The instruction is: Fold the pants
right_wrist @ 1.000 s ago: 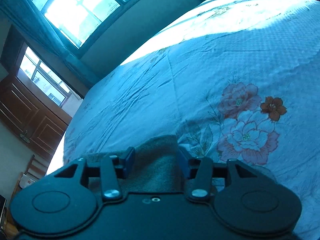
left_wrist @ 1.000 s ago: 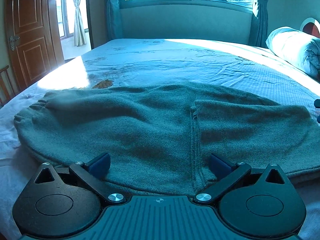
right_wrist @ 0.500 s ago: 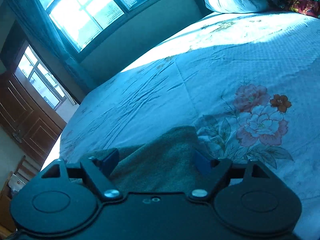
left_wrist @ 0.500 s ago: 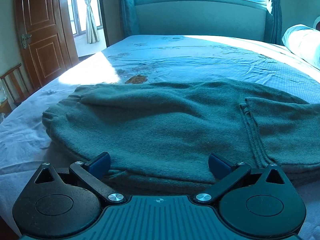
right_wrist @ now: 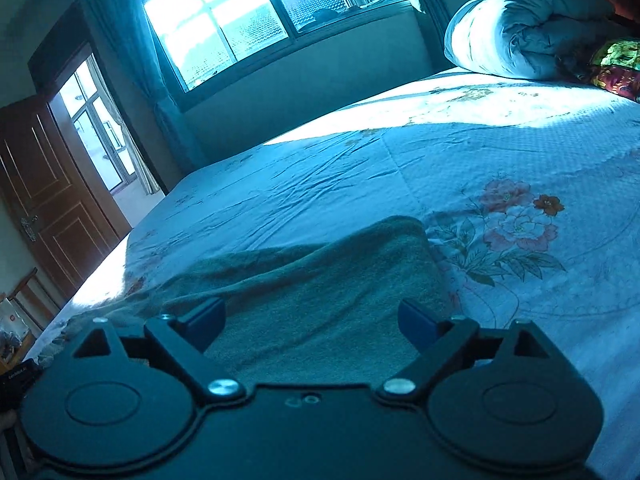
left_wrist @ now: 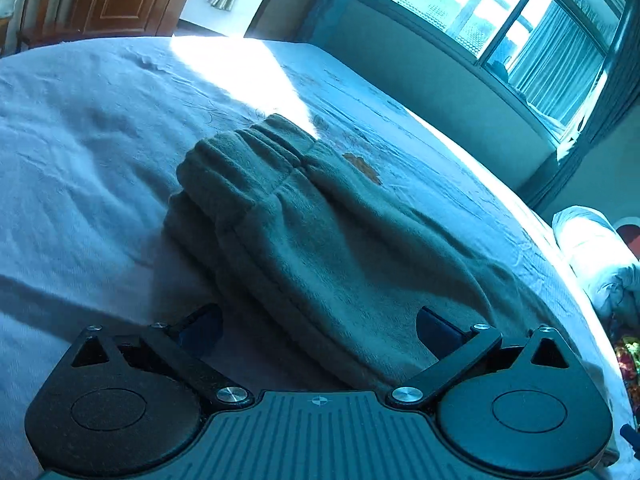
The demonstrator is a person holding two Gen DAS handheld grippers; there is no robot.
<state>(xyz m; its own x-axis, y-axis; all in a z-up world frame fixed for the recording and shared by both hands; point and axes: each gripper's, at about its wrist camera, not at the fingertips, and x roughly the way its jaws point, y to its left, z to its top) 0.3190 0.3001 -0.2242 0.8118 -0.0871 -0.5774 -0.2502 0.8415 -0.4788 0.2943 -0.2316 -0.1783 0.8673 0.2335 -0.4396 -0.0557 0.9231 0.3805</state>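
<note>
Grey-green fleece pants (left_wrist: 320,248) lie folded on the bed, the gathered waistband (left_wrist: 248,152) at the far end in the left wrist view. My left gripper (left_wrist: 318,326) is open and empty, its fingers straddling the near edge of the pants. In the right wrist view the pants (right_wrist: 312,292) lie flat, their folded end on the right. My right gripper (right_wrist: 312,318) is open and empty just above that end.
The bed sheet (right_wrist: 500,168) is pale blue with a flower print (right_wrist: 516,220). A rolled quilt (right_wrist: 532,36) lies at the head of the bed. A window (right_wrist: 240,12) and a wooden door (right_wrist: 48,200) stand beyond the bed.
My left gripper has swung left and tilted, now looking along the pants toward the waistband. My right gripper opened wider and drew back, showing more of the pants.
</note>
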